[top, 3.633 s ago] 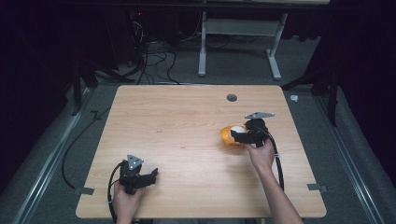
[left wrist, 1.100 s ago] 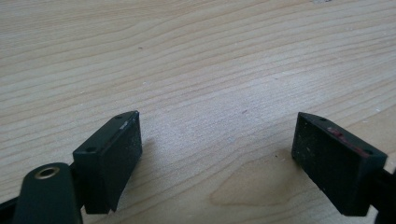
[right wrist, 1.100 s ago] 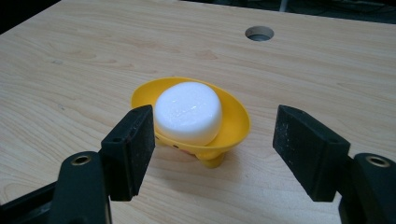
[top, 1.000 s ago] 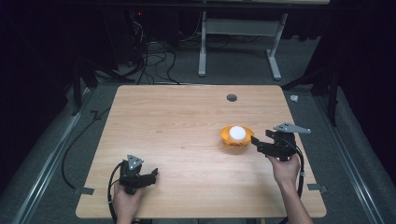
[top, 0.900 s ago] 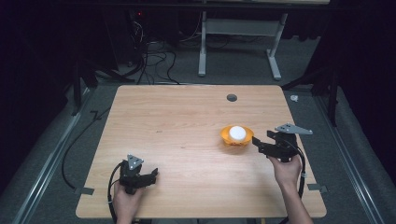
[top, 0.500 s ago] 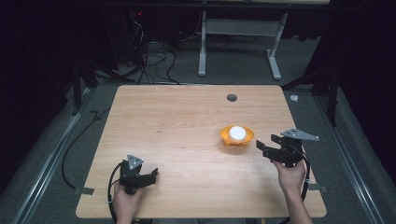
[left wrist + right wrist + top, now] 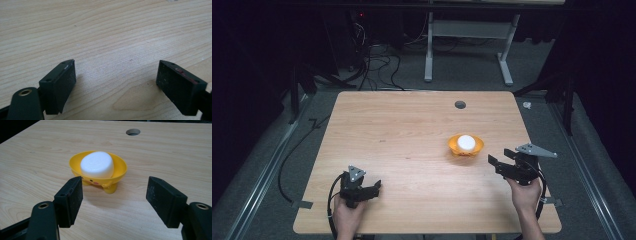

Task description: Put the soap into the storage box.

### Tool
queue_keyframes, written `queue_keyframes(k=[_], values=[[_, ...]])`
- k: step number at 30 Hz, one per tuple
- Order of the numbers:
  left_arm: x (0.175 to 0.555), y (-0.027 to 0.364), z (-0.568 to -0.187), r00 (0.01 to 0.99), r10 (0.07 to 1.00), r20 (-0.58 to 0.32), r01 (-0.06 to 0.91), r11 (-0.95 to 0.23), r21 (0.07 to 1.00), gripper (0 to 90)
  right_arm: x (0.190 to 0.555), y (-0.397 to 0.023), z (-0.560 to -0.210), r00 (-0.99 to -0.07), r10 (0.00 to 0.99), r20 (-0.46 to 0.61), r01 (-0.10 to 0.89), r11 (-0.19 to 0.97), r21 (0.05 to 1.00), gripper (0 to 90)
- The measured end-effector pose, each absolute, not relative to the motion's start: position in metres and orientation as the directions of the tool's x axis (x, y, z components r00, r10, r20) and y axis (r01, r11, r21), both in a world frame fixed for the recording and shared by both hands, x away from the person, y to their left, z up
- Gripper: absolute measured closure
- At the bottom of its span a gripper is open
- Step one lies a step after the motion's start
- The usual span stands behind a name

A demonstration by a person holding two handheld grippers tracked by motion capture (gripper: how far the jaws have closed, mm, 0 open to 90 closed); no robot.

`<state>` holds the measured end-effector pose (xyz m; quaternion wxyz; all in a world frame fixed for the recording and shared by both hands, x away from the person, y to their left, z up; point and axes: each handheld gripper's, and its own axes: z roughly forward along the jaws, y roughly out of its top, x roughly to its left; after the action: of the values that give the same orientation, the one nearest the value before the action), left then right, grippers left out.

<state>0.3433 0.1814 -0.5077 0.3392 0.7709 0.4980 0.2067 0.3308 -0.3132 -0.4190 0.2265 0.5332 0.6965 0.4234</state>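
- Right gripper (image 7: 493,162) near the counter's right edge, jaws apart, empty.
- White oval soap (image 7: 97,164) sits in a yellow footed dish (image 7: 117,171), just ahead.
- Pale wood counter (image 7: 402,130); dim room, cables on the floor.

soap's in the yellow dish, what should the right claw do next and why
Probably draw the right claw back and park it near the table's front edge, like the left claw. The soap lies in the yellow dish, and the right claw's jaws stand apart, empty, clear of the dish.
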Motion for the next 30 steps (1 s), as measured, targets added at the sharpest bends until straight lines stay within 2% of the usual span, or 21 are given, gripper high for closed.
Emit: queue_keyframes(k=[12,30], values=[[0.343,0.181,-0.508,0.419,0.908,-0.019,0.627,-0.274,0.729,16.5,0.316,-0.323,-0.429,-0.304,0.940,0.156,0.558,0.043,0.828,30.4],[0.343,0.181,-0.508,0.419,0.908,-0.019,0.628,-0.274,0.729,16.5,0.309,-0.315,-0.444,-0.315,0.934,0.168,0.575,0.047,0.817,30.5]])
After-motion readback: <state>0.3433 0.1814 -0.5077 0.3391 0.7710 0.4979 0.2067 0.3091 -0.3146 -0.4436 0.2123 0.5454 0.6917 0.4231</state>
